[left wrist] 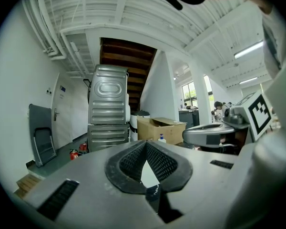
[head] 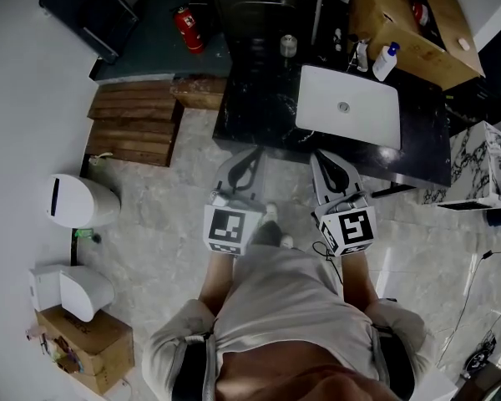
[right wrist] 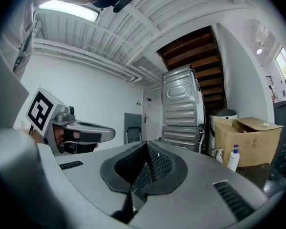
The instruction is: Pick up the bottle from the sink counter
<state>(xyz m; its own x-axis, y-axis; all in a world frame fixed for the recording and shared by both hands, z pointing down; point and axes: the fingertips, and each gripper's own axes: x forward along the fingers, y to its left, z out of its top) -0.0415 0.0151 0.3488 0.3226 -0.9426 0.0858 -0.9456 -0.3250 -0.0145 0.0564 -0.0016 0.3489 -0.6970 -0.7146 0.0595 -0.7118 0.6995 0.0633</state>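
Both grippers, left gripper (head: 251, 154) and right gripper (head: 321, 159), are pinched together on nothing. The bottle (head: 385, 62) stands back-right on the sink counter (head: 259, 111), beside the cardboard box (head: 401, 25). Probably light, slick plastic, so I'd grab the body, not the pump.

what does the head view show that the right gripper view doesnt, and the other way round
Only the head view: the white rectangular sink basin set in the black stone counter, and the red fire extinguisher. Only the right gripper view: the lit ceiling strip light. Both: the white bottle with a blue pump cap beside the brown cardboard box.
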